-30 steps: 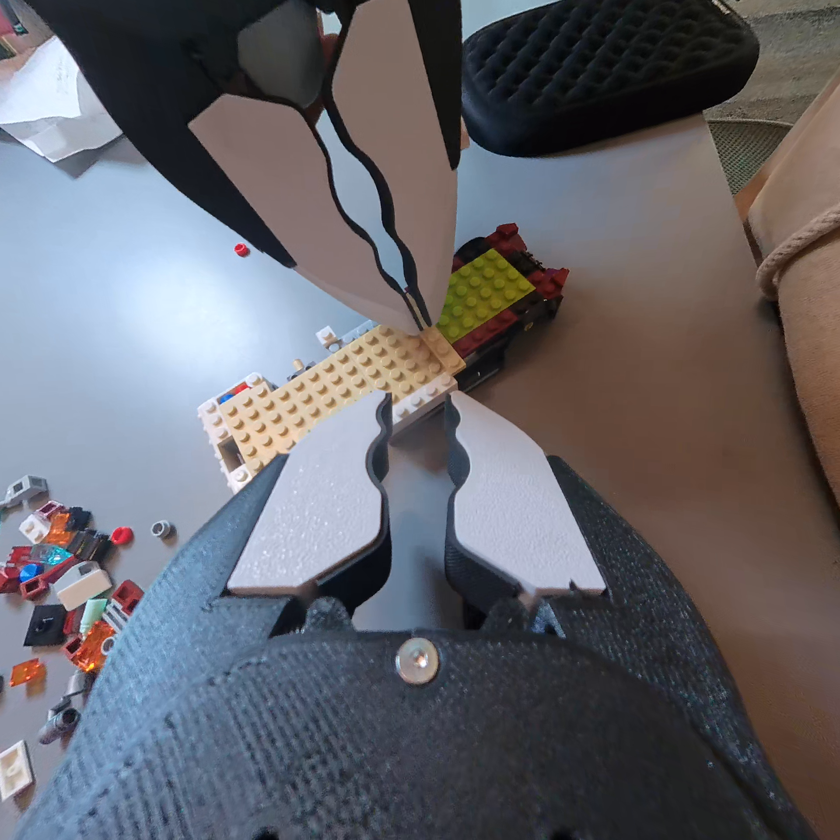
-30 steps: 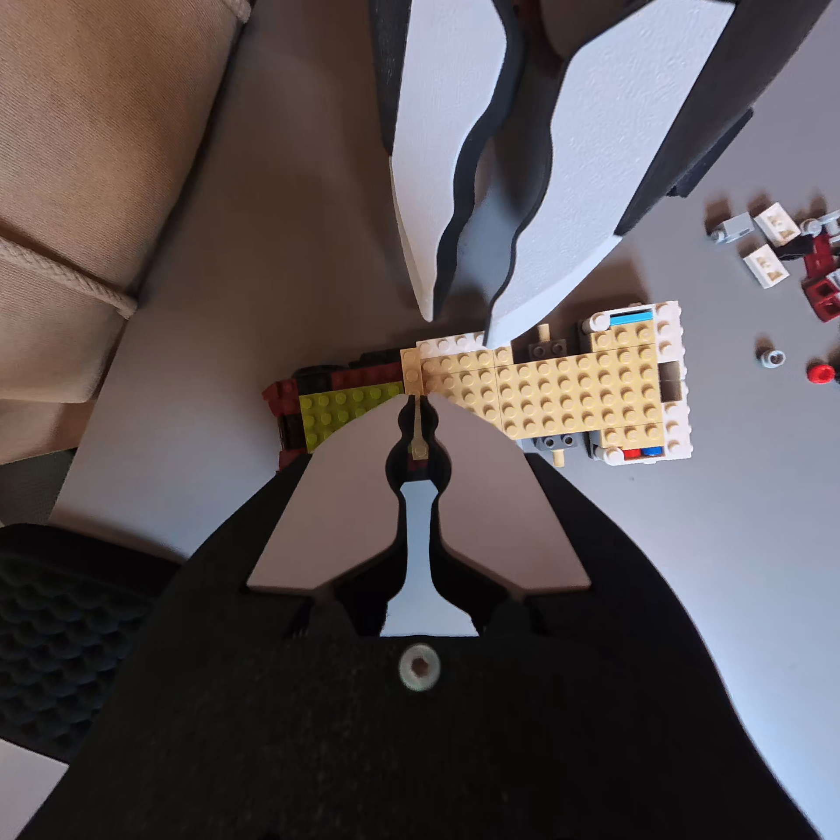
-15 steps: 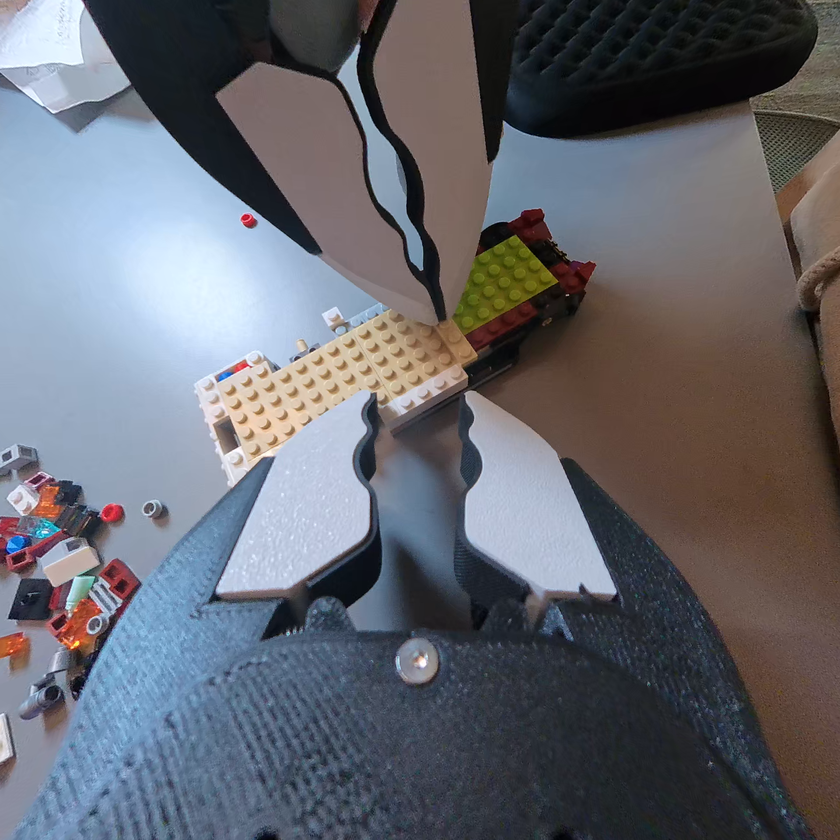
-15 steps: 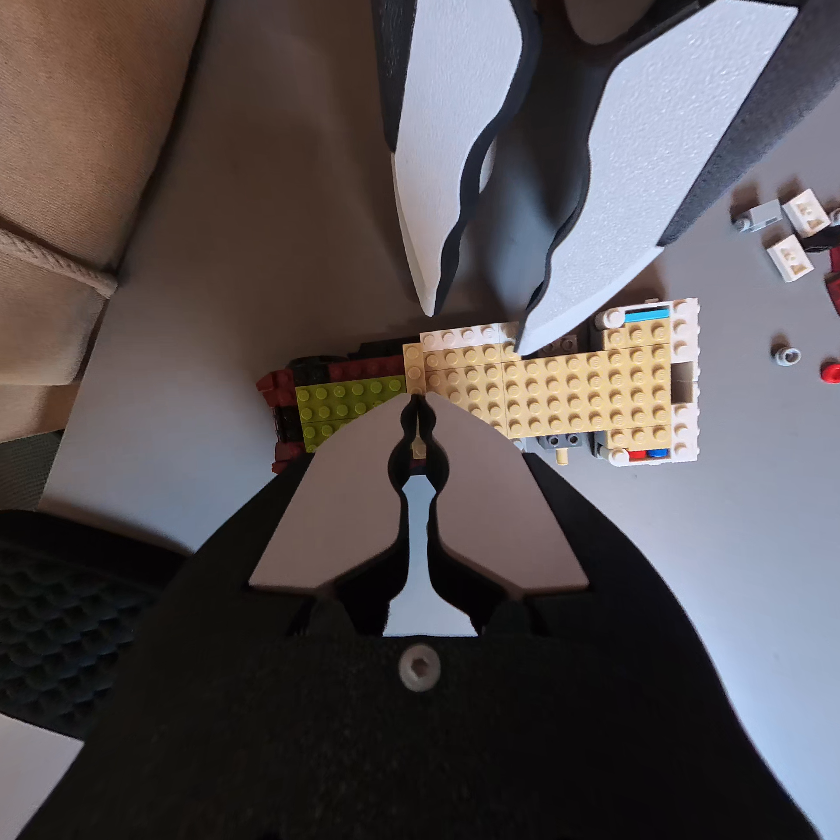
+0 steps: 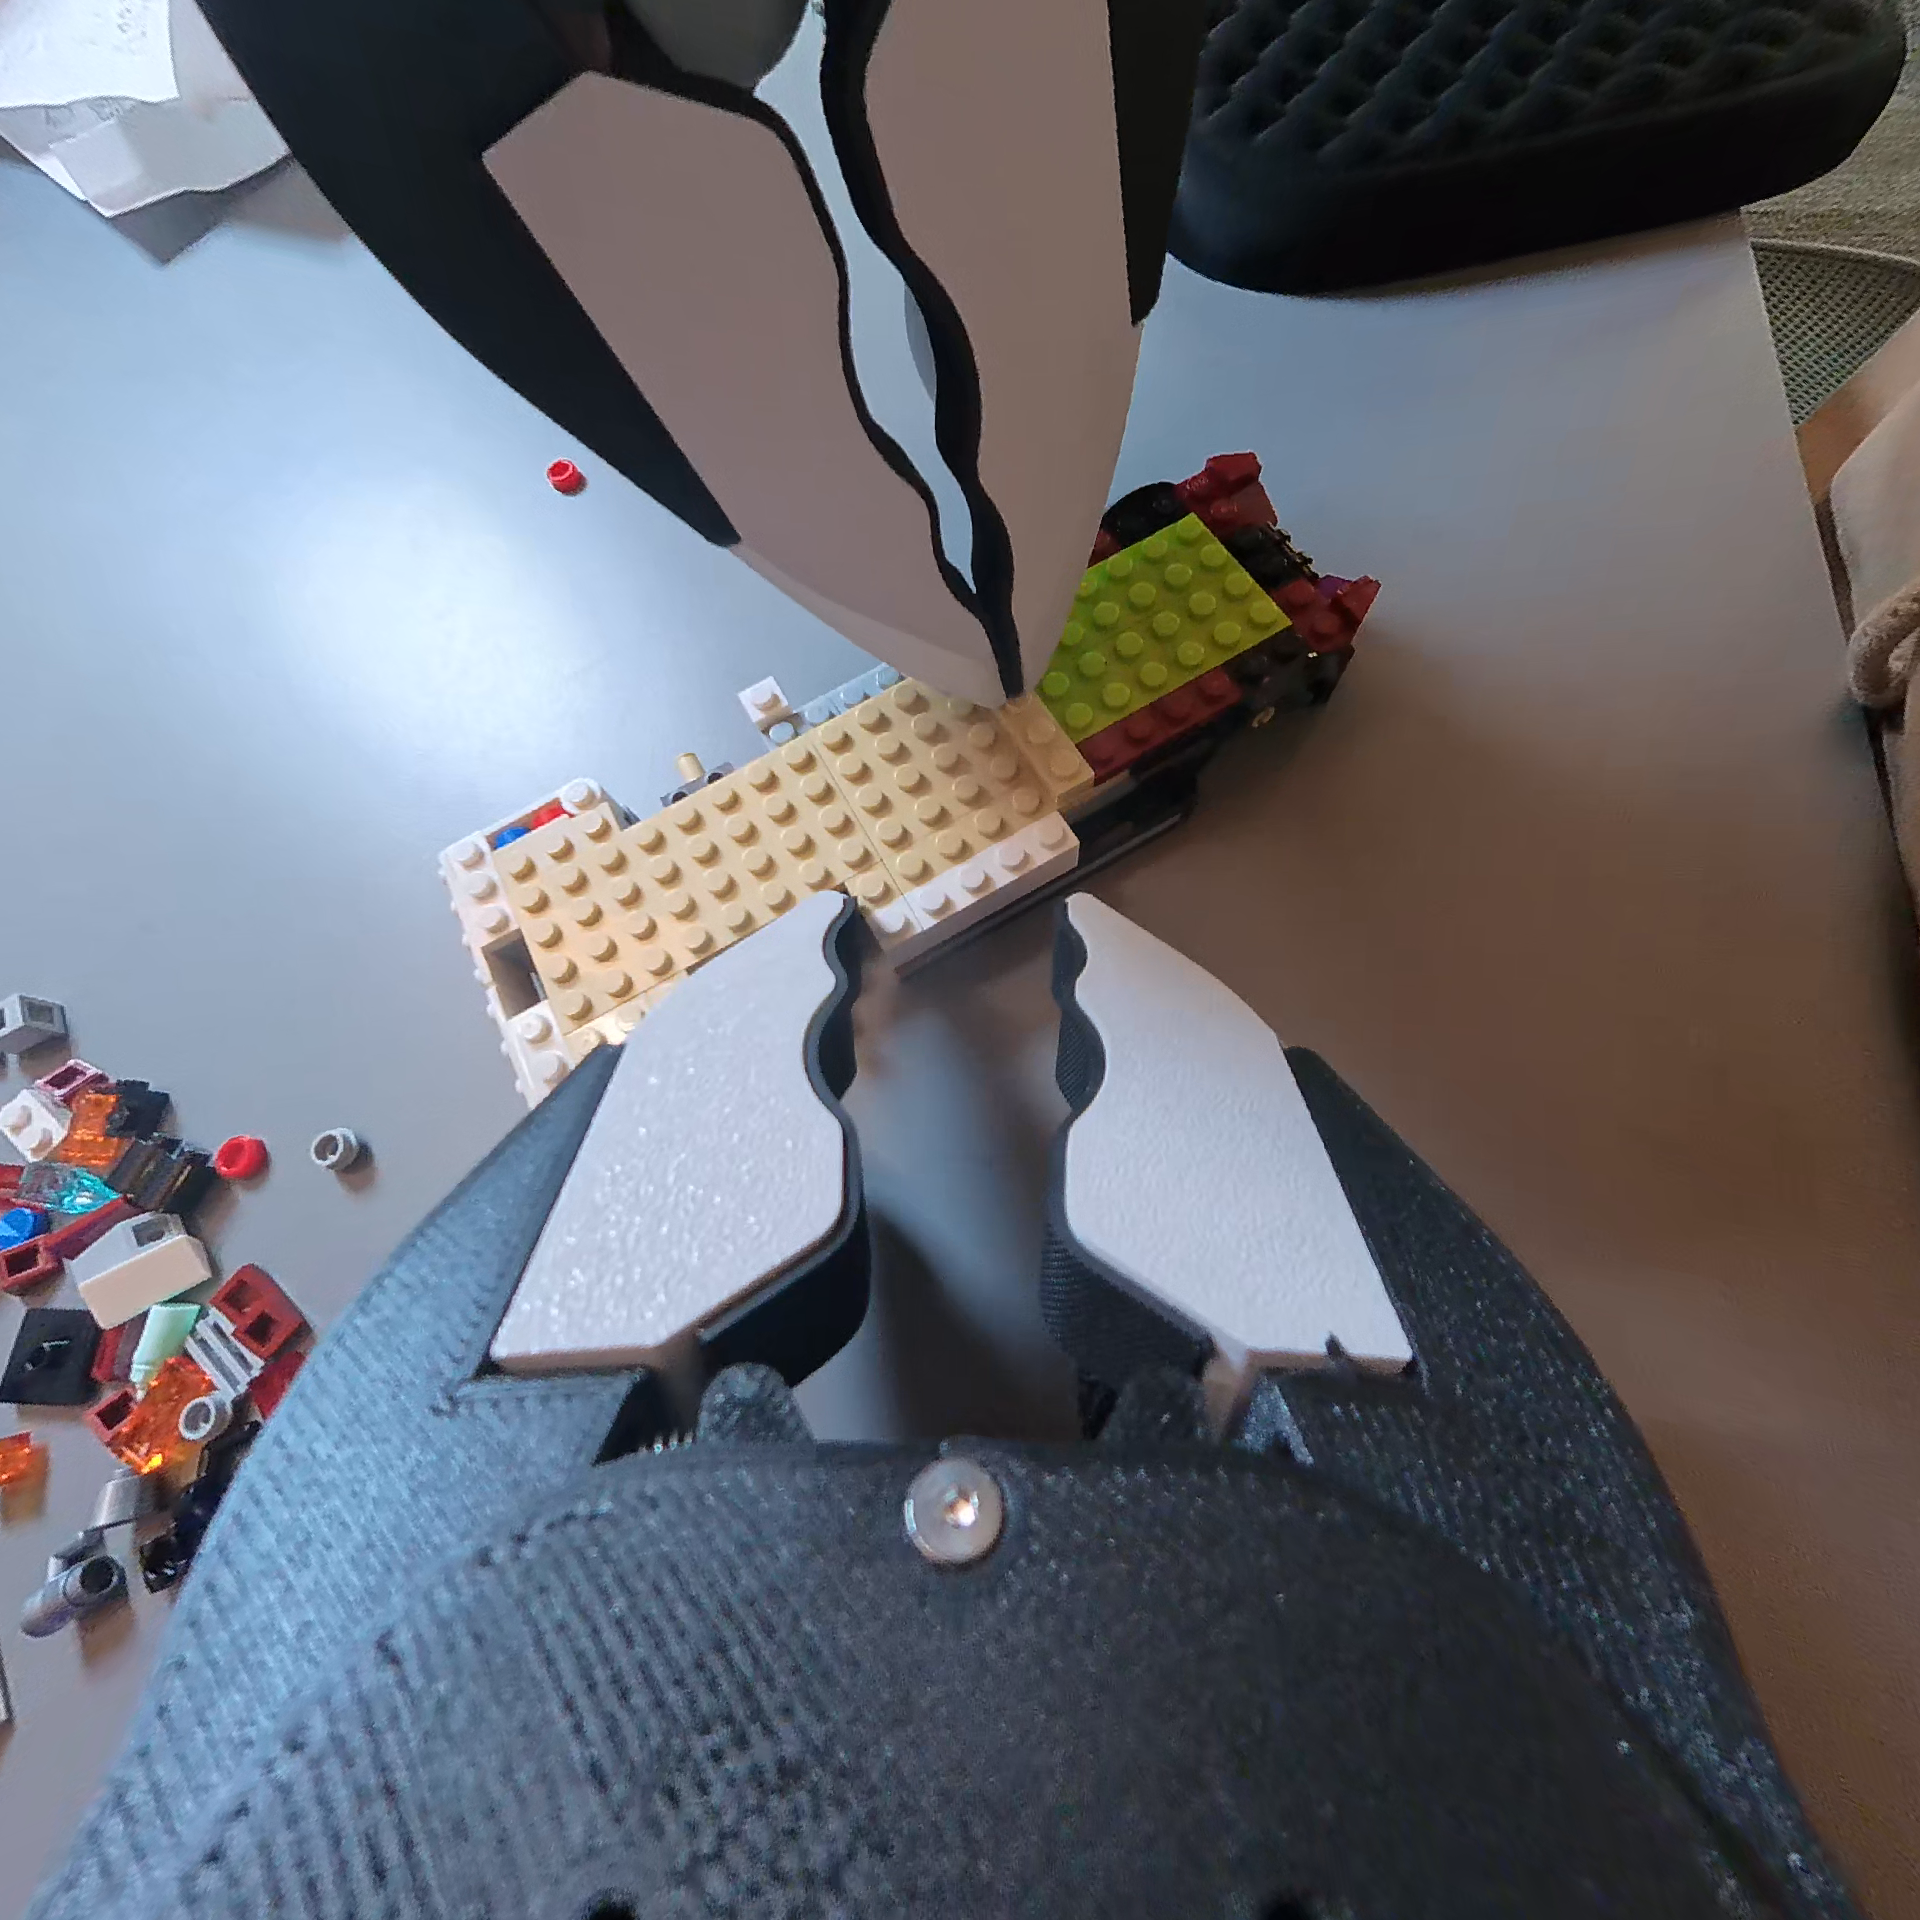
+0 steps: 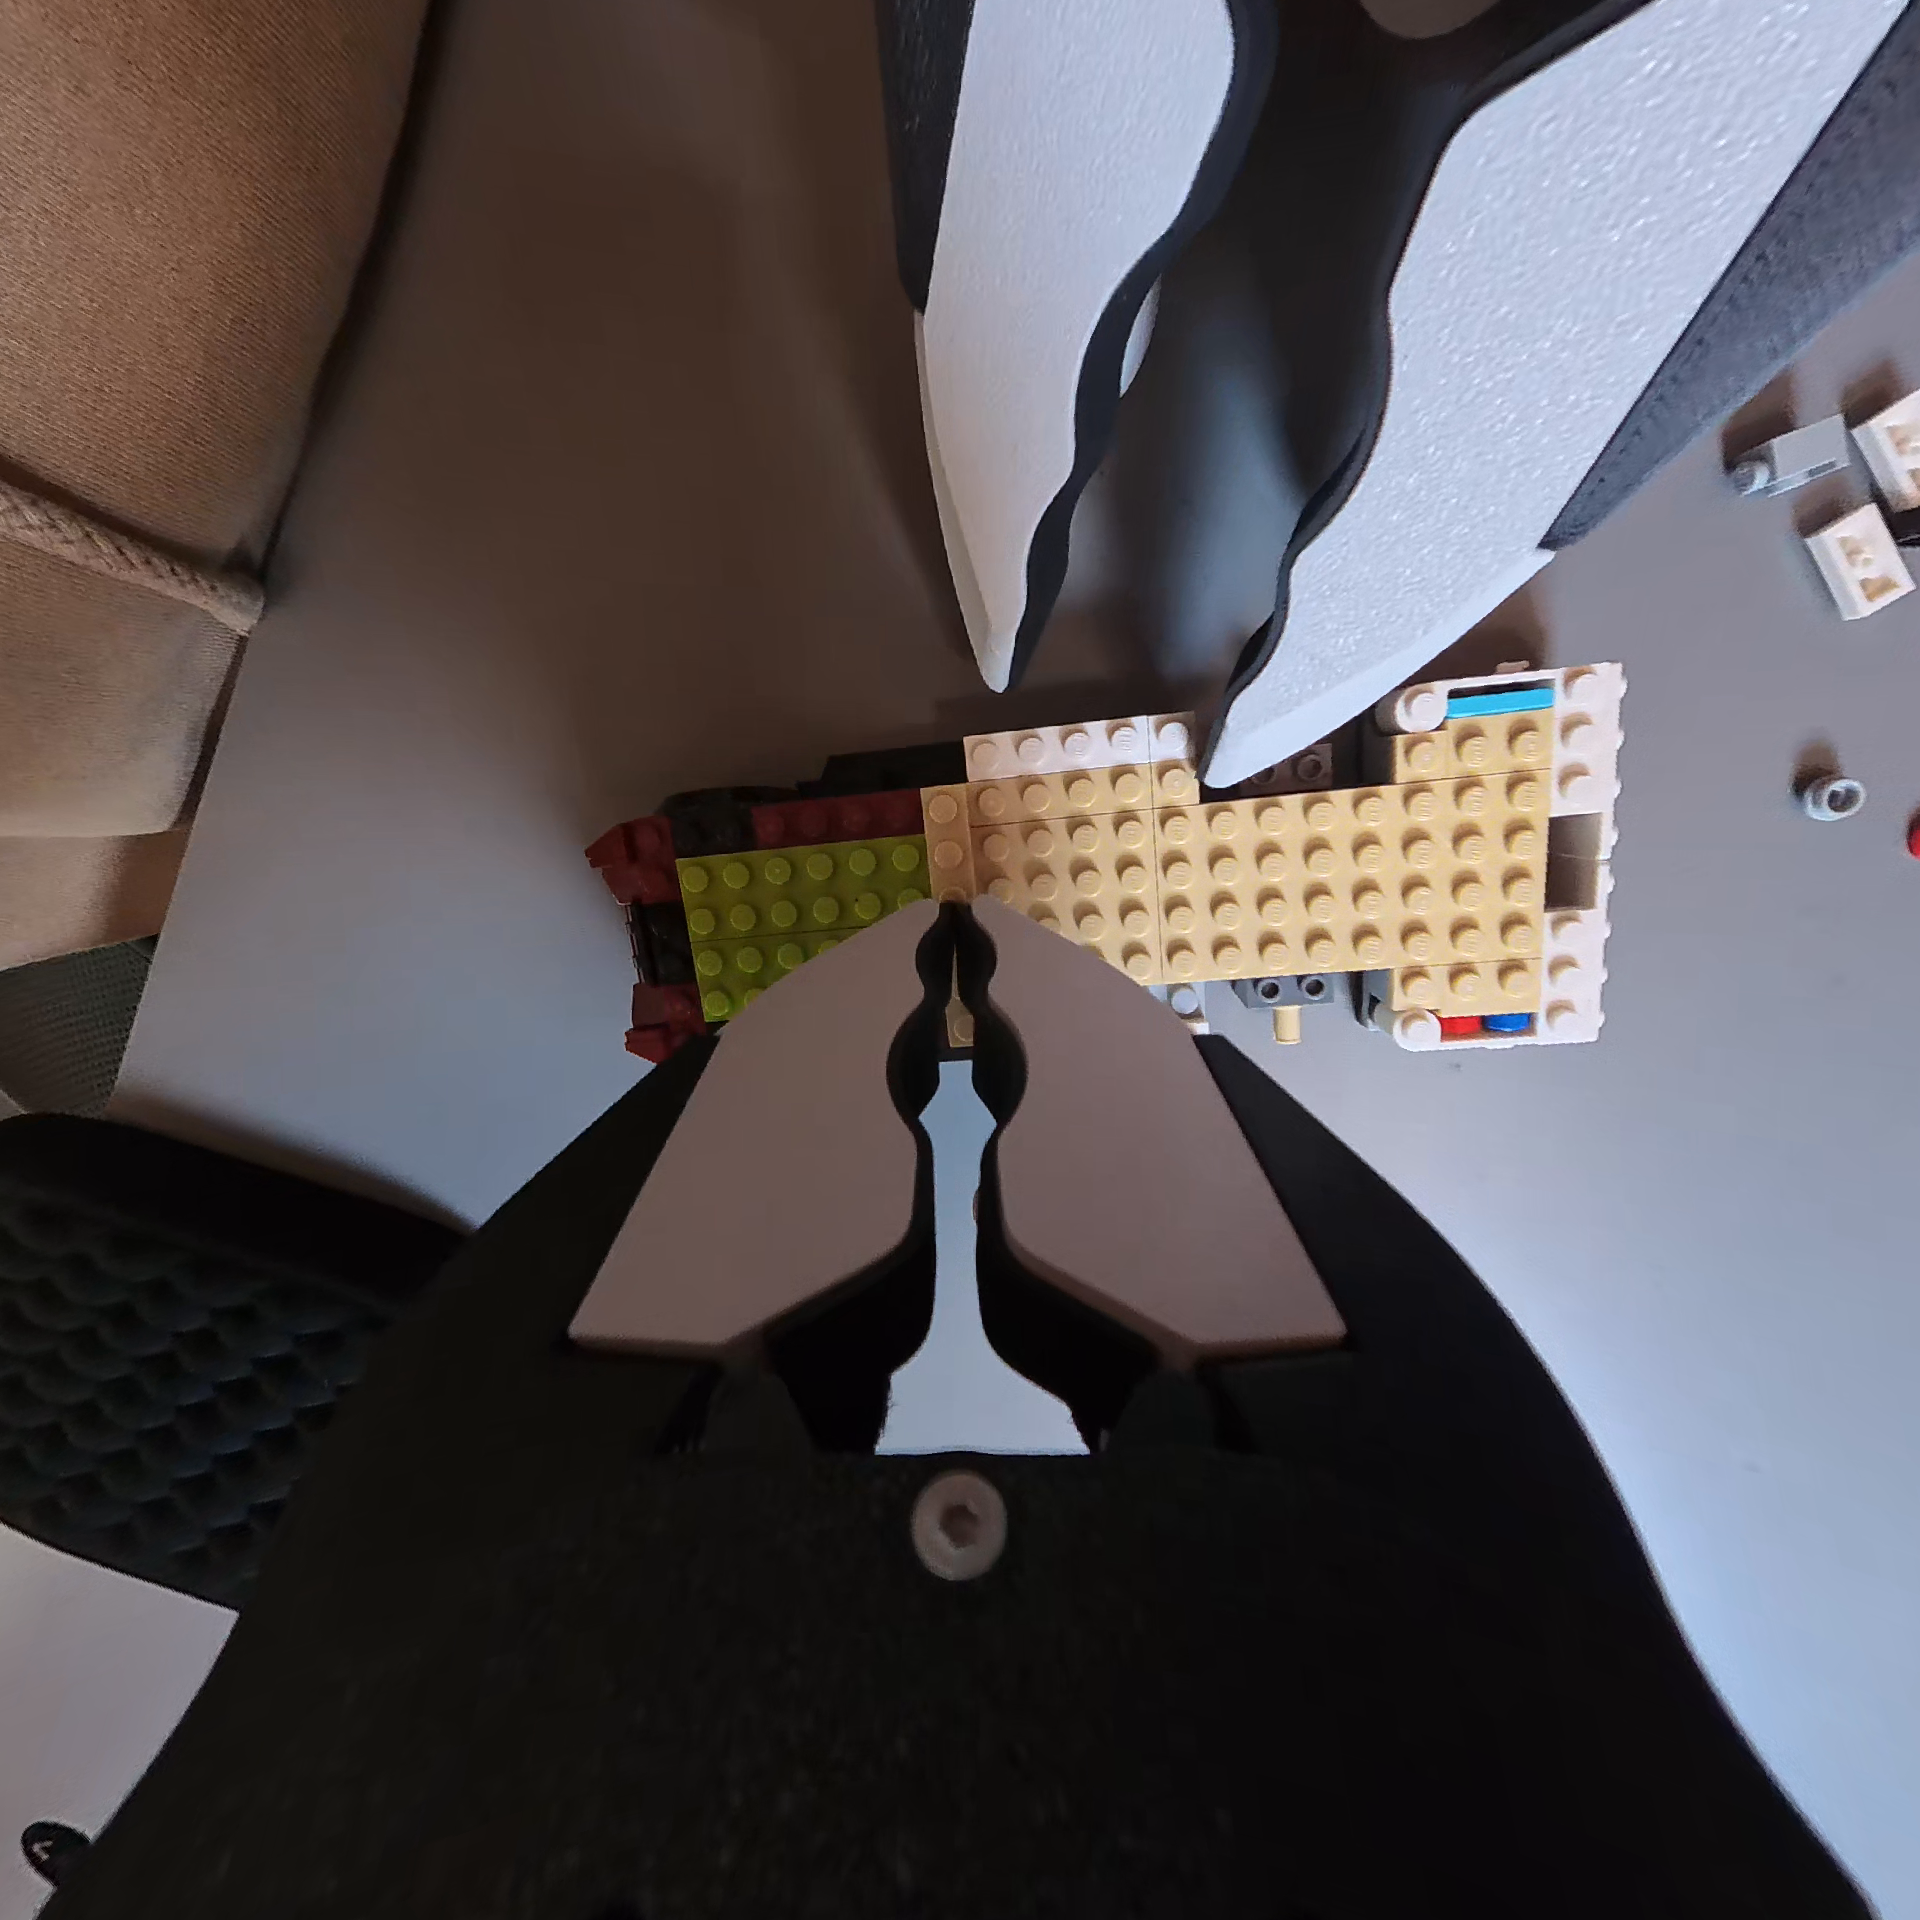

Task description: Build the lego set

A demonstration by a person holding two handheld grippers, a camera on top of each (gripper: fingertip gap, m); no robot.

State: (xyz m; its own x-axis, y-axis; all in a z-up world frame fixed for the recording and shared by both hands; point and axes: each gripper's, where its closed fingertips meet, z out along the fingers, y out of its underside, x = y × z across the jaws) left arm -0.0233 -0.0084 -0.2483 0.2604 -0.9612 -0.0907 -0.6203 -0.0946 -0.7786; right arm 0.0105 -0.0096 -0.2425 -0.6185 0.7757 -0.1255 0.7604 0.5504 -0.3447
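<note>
A brick build lies on the grey table: tan studded plates joined to a lime green plate over dark red and black parts. My left gripper is open at the build's near edge. Its fingertips stand either side of the white edge plate without pressing on it. My right gripper is shut, and its closed tips rest on top of a narrow tan plate between the green and tan plates. The right gripper also shows in the left wrist view, and the left gripper shows in the right wrist view.
Loose small bricks lie in a heap at the left, with a red stud farther off. A black padded seat is at the table's far edge. Beige fabric borders one side. White paper lies at the far left. The left gripper's tips are roughly 4 cm from the right gripper's.
My left gripper's jaws have opened wider around the white edge plate. My right gripper's tips have closed fully and stay on the narrow tan plate. The build has not moved.
</note>
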